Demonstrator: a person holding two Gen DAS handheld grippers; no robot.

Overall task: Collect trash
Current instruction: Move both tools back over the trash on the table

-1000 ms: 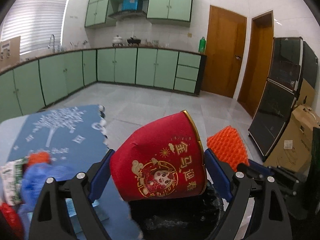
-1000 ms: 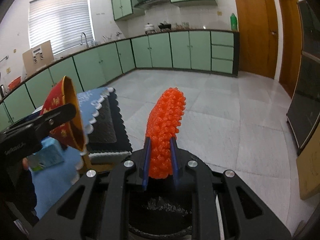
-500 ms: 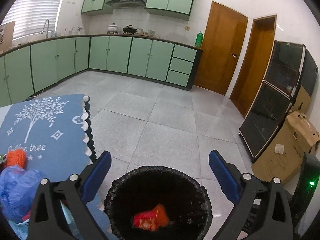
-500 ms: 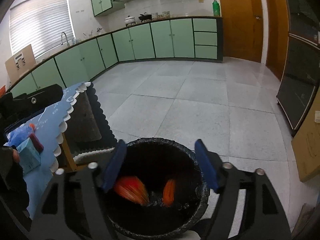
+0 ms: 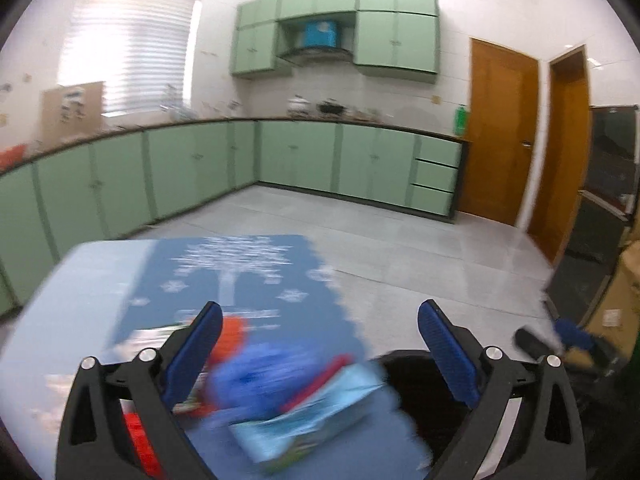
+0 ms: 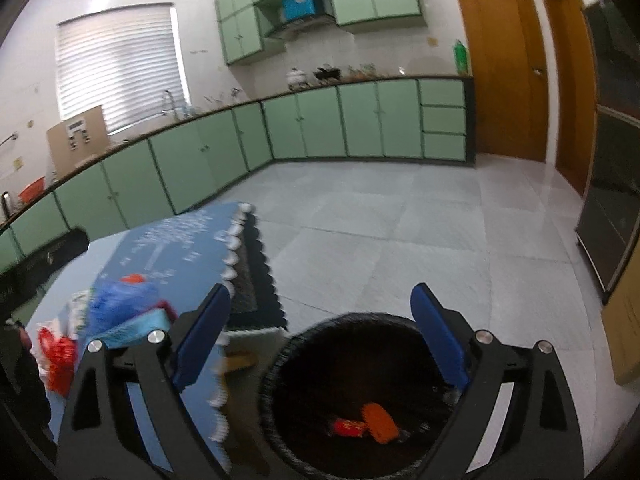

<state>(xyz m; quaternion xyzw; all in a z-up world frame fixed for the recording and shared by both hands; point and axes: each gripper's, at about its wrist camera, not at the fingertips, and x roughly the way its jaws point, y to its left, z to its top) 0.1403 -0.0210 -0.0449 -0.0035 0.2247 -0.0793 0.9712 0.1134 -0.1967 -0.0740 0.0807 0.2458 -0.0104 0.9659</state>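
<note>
My left gripper [image 5: 320,344] is open and empty above the table's near edge, over a blurred heap of trash: a crumpled blue bag [image 5: 268,376], a light blue carton [image 5: 308,420], an orange piece [image 5: 232,336] and a red wrapper [image 5: 140,440]. My right gripper [image 6: 320,332] is open and empty above the black bin [image 6: 360,396], which holds a red cup [image 6: 350,427] and an orange net [image 6: 380,422]. The bin [image 5: 424,392] also shows in the left wrist view at the table's right edge. The same trash heap [image 6: 120,312] lies left of the right gripper.
A blue tablecloth [image 5: 240,272] with a white tree print covers the table. Green cabinets [image 6: 320,128] line the far walls. Wooden doors [image 6: 500,64], a dark cabinet [image 6: 612,208] and a cardboard box [image 6: 624,328] stand at the right. Grey tiled floor [image 6: 400,232] lies beyond the bin.
Both grippers opened and dropped the red cup and the orange net into the bin. The left gripper has since swung left over the trash on the table.
</note>
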